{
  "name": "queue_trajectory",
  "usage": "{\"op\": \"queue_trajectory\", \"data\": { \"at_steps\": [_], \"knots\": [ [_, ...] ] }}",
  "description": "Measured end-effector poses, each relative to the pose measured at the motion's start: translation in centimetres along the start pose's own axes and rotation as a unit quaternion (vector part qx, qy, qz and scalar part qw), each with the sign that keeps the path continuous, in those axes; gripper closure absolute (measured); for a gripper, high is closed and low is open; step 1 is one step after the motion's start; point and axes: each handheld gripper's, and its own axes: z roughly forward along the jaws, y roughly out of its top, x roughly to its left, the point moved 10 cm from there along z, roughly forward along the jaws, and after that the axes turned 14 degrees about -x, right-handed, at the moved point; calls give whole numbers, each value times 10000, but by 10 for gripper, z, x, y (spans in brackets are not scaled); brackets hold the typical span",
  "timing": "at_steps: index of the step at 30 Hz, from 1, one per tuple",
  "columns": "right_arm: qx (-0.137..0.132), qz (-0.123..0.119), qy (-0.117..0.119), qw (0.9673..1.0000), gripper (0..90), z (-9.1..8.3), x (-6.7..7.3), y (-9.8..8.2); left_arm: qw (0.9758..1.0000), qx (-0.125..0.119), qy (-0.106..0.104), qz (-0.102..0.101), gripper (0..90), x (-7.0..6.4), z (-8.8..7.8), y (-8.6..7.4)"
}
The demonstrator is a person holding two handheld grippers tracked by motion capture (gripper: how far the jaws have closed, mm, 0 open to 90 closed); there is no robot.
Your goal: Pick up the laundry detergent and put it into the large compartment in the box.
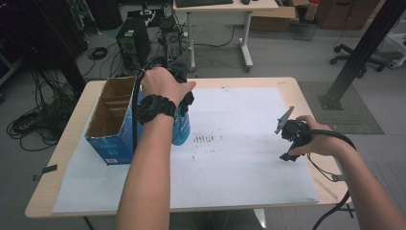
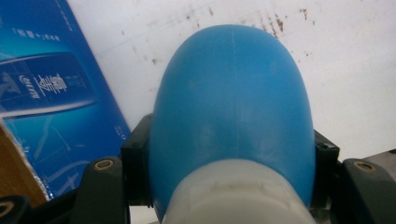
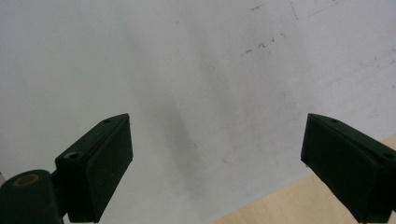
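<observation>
Surface (image 1: 268, 84): a pale wooden top under a white sheet (image 1: 239, 163) that takes the scuffs and dark specks, so the work stays on the paper.
Carton (image 1: 111, 125): a blue cardboard box with its top open and card dividers inside, standing upright at the left of the sheet; its open mouth faces up, which I judge suits dropping a bottle in from above.
Bottle (image 2: 231, 107): a blue plastic bottle with a white cap end, held just beside the carton's right wall and, as far as I can tell, clear of the sheet; in the left gripper view its rounded body points away from the camera toward the sheet.
Left tongs (image 1: 184, 98): clamped on the bottle near its white cap, the black pads pressing both sides, so the body hangs free below for lowering into a compartment.
Right tongs (image 3: 217, 163): jaws spread wide with nothing between them, hovering over the sheet's right edge, well apart from the carton, likely parked out of the way.
</observation>
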Motion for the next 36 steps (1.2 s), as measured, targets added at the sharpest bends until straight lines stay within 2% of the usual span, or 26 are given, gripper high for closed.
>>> {"op": "queue_trajectory", "data": {
  "at_steps": [9,36],
  "knots": [
    [-18,31,-69,10000,92,-10,-3,-2,10000,16,-1,6,378,-1,-12,4],
    [-91,16,-42,9999,93,-17,-5,2,9999,-62,25,91,378,-2,-60,21]
  ]
}}
